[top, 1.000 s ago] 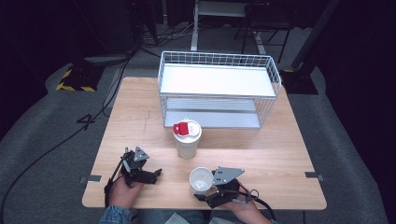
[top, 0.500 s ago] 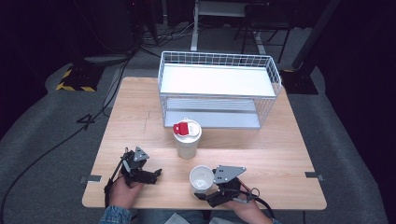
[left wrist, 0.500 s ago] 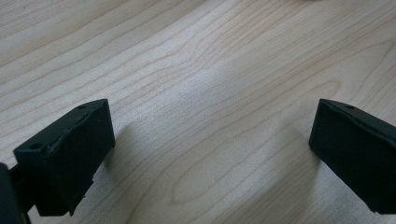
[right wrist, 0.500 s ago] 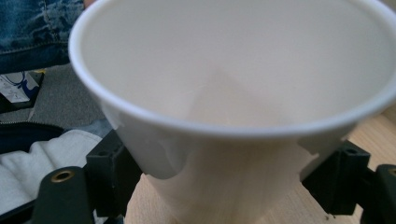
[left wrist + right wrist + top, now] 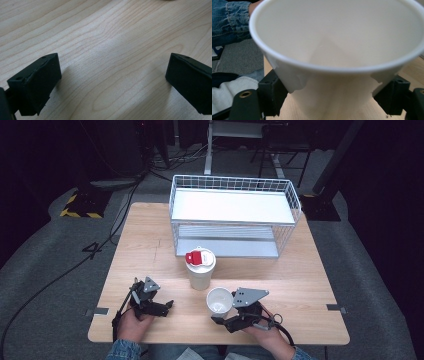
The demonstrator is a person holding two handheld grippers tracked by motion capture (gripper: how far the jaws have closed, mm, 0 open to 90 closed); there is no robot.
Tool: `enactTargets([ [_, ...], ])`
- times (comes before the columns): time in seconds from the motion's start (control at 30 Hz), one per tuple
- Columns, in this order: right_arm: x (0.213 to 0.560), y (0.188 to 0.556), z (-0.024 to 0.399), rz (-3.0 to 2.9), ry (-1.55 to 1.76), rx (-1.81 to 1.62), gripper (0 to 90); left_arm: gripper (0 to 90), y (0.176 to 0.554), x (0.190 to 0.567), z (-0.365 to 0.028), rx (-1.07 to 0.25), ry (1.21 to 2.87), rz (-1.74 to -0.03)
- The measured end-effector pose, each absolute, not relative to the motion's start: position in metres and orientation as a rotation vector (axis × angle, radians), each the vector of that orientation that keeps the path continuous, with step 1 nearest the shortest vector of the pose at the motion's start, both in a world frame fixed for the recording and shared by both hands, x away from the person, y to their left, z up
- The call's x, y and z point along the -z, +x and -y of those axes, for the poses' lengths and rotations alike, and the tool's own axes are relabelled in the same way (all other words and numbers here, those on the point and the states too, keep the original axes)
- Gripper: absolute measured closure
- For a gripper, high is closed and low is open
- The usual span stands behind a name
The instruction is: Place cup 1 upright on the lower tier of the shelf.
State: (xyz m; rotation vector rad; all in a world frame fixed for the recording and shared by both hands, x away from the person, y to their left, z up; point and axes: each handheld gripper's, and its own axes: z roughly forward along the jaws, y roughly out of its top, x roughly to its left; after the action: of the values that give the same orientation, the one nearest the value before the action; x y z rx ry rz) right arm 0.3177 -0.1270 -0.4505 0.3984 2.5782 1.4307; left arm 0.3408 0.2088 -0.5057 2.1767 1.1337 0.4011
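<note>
An empty white paper cup (image 5: pixel 219 301) (image 5: pixel 337 37) is clamped in my right gripper (image 5: pixel 221 319) (image 5: pixel 332 97) near the table's front edge. In the right gripper view the black jaws press into the cup's lower wall from both sides and dent it. The cup is tilted, with its mouth facing the camera. To its left my left gripper (image 5: pixel 167 306) (image 5: pixel 112 82) rests in the person's hand, jaws wide open over bare wood with nothing between them. A second white cup (image 5: pixel 200 270), with a lid bearing a red tab, stands upright just behind the two grippers.
A white wire basket shelf (image 5: pixel 235 182) with two levels stands across the back of the wooden table (image 5: pixel 310 285). A denim sleeve (image 5: pixel 229 22) and grey floor appear beyond the cup in the right gripper view. Cables lie on the floor around the table.
The right gripper has risen a little with the white cup in it, so the cup sits slightly farther up in the high view. The left gripper has stayed where it was.
</note>
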Motion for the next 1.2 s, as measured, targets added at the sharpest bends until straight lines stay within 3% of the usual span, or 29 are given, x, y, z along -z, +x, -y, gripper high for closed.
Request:
enactTargets([
  [1.2,0.419,0.399,0.167,-2.424,0.704,-1.332,22.7,0.6,0.341,0.506,-0.209,-0.401,2.176,-1.134],
])
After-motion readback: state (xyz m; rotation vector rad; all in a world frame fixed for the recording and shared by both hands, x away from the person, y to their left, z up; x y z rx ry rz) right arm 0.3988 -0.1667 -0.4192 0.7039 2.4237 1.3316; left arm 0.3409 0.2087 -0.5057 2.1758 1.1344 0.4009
